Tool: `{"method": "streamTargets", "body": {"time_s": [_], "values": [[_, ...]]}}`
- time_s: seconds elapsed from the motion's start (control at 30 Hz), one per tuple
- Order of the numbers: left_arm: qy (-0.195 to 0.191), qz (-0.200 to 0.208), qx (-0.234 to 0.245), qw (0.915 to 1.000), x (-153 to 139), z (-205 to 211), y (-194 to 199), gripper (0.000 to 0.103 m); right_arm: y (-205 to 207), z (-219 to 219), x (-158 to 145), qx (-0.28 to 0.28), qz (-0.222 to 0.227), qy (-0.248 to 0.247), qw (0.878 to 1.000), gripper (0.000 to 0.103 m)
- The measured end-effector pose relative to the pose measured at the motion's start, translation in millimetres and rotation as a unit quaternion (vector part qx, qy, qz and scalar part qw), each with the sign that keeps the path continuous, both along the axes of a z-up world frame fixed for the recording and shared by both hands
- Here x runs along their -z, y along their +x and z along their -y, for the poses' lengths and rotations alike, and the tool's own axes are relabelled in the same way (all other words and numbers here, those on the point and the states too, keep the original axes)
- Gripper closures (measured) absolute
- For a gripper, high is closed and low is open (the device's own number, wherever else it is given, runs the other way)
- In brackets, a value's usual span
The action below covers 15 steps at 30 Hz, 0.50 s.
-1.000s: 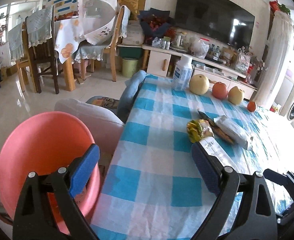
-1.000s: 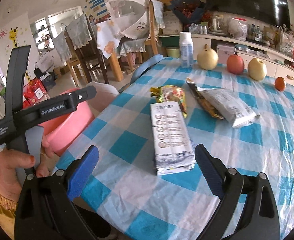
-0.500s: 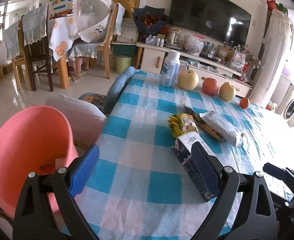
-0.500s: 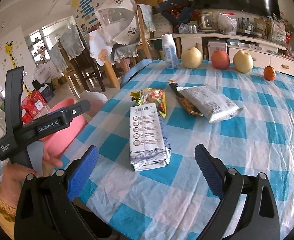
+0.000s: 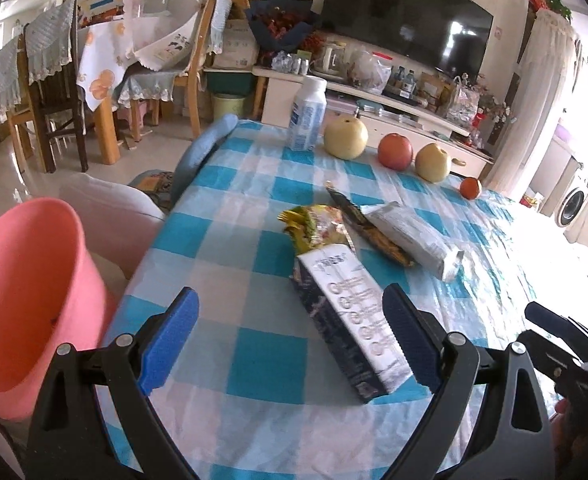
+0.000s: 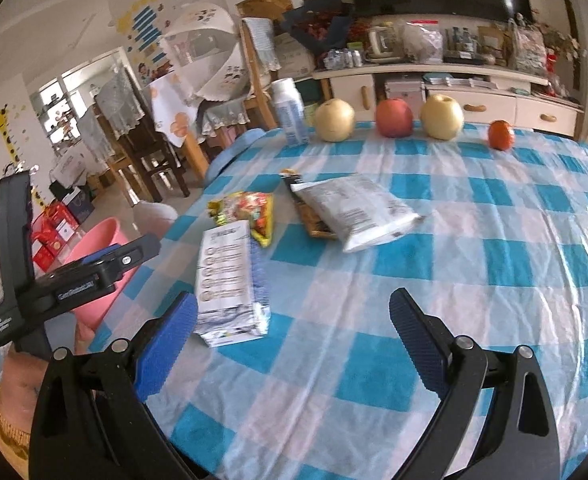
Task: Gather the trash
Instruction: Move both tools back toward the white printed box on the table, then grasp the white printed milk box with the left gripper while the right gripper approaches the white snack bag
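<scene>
While both tools hover over the near edge of the blue-and-white checked tablecloth [image 5: 253, 344], neither grasps anything. The left gripper [image 5: 289, 340] is released, its blue pads spread wide, and the near end of a white and dark carton [image 5: 350, 320] lies on the cloth just inside its right-hand pad; whether that pad touches the carton I cannot tell. The right gripper [image 6: 294, 340] is likewise released, with bare cloth between its pads and the carton's [image 6: 229, 280] near end just beside its left-hand pad.

The trash sits in a loose cluster in the middle of the table. The carton lies flat, lengthwise toward the far side. At its far end a yellow snack wrapper [image 5: 314, 224] touches or slightly overlaps it. Just right of that lies a thin dark-and-brown wrapper [image 5: 370, 228], partly under a silver-white foil bag [image 5: 410, 236] that runs diagonally.

A pink bucket [image 5: 25, 296] stands off the table's left edge, low and near, beside a white cushioned seat [image 5: 109, 216]. In the right wrist view the person's left hand [image 6: 21, 376] grips the left tool's black handle in front of that bucket [image 6: 101, 248].

Along the far edge stand a white plastic bottle [image 5: 308, 116], a yellow pear [image 5: 346, 138], a red apple [image 5: 394, 152], a second pear [image 5: 433, 162] and a small orange [image 5: 470, 188], in a row from left to right, well apart from the trash.
</scene>
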<state>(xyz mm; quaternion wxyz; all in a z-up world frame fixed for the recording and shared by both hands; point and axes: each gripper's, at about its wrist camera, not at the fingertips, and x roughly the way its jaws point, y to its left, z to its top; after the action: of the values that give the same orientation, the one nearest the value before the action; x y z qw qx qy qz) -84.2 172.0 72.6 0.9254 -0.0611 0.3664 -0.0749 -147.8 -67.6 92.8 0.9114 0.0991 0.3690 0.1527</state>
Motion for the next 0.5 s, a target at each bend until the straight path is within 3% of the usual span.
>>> {"method": "streamTargets", "body": {"time_s": [0.3, 0.5], "values": [[-0.013, -0.037, -0.001, 0.9992, 13, 25, 14, 0.01, 25, 39, 8, 0.027, -0.022, 0.001, 0.999, 0.008], [0.0, -0.061, -0.003, 0.9981, 24, 46, 27, 0.01, 49, 47, 15, 0.027, -0.037, -0.001, 0.999, 0.008]]}}
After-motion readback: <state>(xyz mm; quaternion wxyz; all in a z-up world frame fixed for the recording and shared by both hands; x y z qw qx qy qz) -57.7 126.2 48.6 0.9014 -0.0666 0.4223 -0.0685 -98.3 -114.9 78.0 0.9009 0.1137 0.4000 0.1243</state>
